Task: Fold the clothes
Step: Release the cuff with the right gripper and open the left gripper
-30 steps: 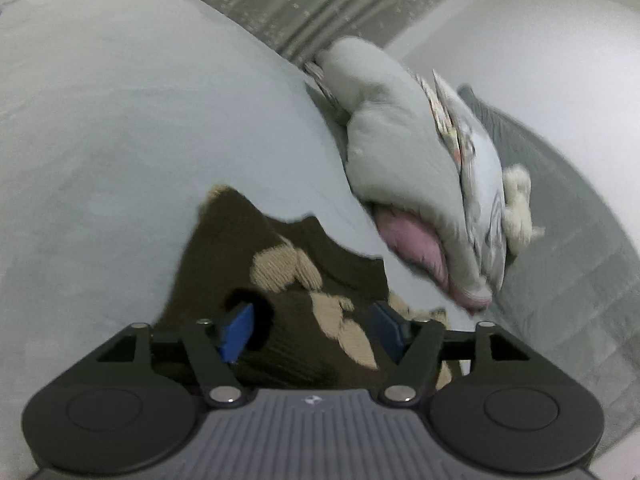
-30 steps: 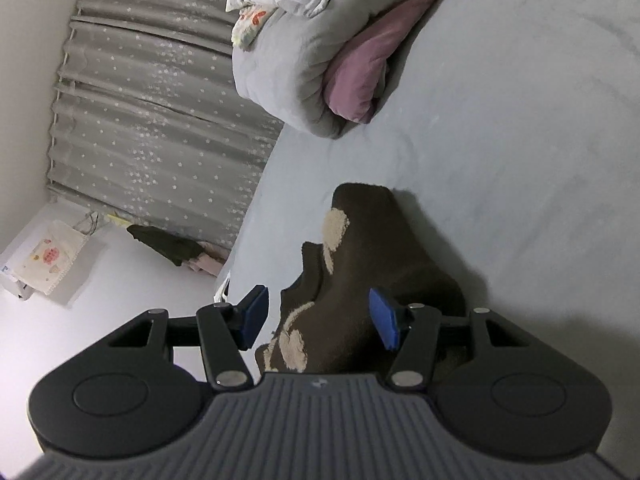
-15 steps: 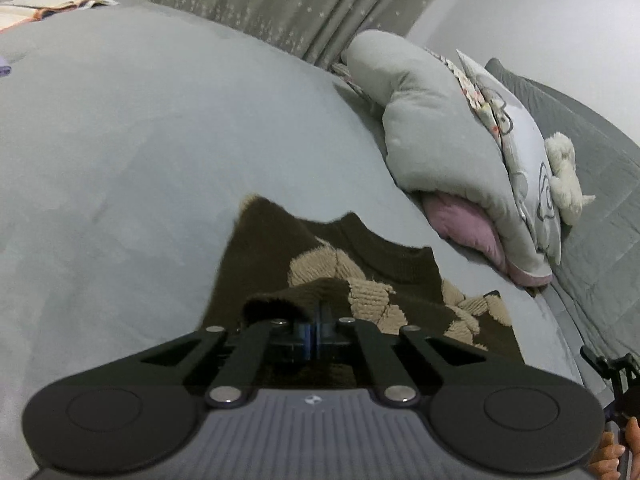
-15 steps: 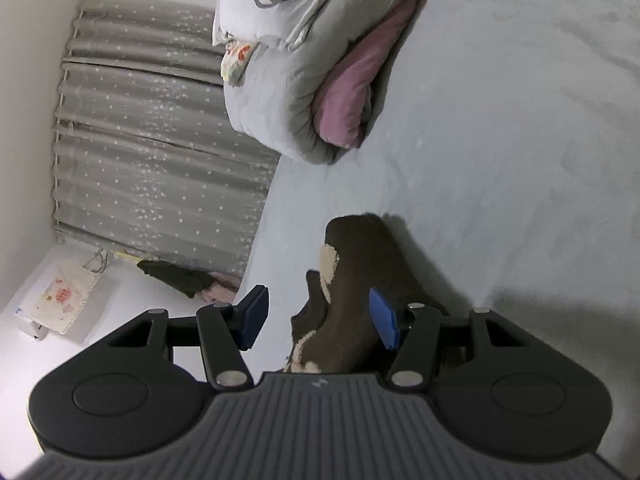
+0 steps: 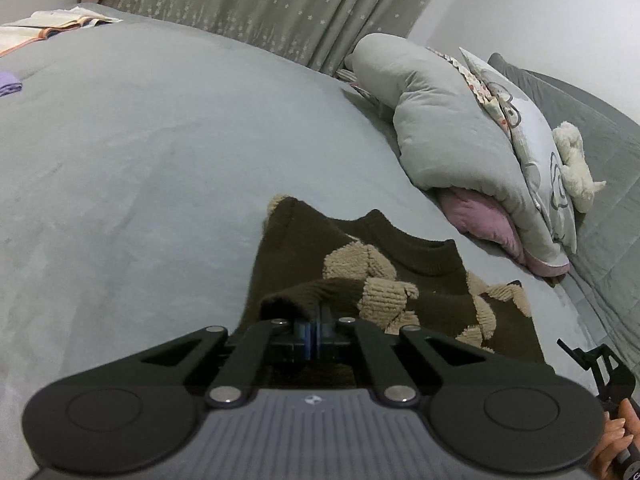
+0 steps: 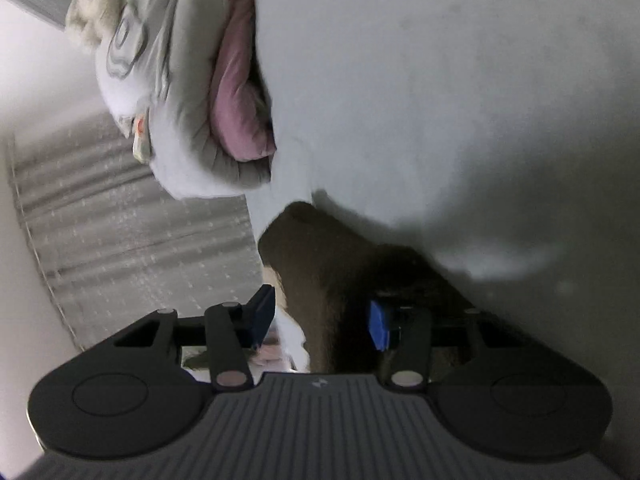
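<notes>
Since a second ago the left gripper (image 5: 319, 326) has shut on the sweater's (image 5: 404, 280) near edge, and the right wrist view has rolled, so the bed (image 6: 460, 100) now fills its upper right.

The brown sweater with tan patches lies on the grey bed (image 5: 140, 160), spread from the picture's centre toward 4 o'clock in the left view. A raised fold of its edge is pinched between the left jaws, which are pressed together.

In the right view, which is blurred, the sweater (image 6: 332, 280) hangs between the right gripper's (image 6: 322, 320) jaws. They are closing but spread, and the blue pads (image 6: 378, 324) do not press the cloth.

At 2 o'clock in the left view a rolled grey duvet (image 5: 448, 136) with pink lining lies against a pillow (image 5: 524, 140), with a white plush toy (image 5: 576, 168) beside it. A curtain (image 5: 280, 4) hangs at 12 o'clock. A hand (image 5: 616, 440) shows at 4 o'clock.
</notes>
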A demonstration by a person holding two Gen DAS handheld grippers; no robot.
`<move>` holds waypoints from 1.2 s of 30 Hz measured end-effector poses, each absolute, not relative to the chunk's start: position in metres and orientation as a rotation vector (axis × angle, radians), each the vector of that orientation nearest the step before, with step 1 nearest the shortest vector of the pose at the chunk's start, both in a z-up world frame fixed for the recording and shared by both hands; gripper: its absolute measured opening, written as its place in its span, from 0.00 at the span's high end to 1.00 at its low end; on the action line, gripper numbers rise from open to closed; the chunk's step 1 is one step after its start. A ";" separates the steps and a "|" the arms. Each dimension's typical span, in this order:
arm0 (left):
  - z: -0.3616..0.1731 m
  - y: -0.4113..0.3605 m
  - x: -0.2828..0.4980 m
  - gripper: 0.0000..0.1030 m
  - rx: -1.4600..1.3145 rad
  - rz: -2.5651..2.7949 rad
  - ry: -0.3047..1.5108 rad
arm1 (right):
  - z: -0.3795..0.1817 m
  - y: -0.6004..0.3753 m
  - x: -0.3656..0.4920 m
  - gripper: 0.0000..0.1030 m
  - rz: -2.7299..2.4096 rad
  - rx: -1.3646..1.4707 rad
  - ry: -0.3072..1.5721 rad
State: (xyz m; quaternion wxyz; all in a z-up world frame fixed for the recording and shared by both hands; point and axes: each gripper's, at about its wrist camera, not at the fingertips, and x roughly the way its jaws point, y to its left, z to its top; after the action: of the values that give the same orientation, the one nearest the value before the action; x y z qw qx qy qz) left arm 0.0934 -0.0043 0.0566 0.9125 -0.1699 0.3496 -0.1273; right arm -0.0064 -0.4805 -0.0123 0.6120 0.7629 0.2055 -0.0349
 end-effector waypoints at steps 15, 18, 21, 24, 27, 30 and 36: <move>0.048 -0.011 0.082 0.98 -0.172 -0.322 0.687 | 0.083 -0.504 0.024 0.39 -0.123 0.954 0.505; 0.048 -0.010 0.081 0.98 -0.156 -0.325 0.683 | 0.054 -0.451 0.057 0.52 0.034 0.636 0.818; 0.048 -0.011 0.079 0.98 -0.131 -0.327 0.674 | 0.052 -0.435 0.060 0.56 0.029 0.447 0.821; 0.048 -0.012 0.079 0.98 -0.101 -0.324 0.667 | 0.055 -0.429 0.060 0.56 0.046 0.381 0.817; 0.049 -0.010 0.078 0.97 -0.105 -0.318 0.668 | 0.068 -0.429 0.055 0.54 0.066 0.339 0.790; 0.053 -0.006 0.076 0.94 -0.090 -0.308 0.659 | 0.089 -0.450 0.045 0.54 0.044 0.407 0.701; 0.059 0.000 0.075 0.91 -0.103 -0.287 0.664 | 0.095 -0.435 0.033 0.55 0.131 0.307 0.668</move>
State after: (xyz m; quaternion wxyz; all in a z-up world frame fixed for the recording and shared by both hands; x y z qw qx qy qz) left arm 0.0754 -0.0004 0.0585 0.9341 -0.0501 0.3245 -0.1403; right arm 0.0331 -0.4352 0.0953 0.9312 0.1498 0.3262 0.0639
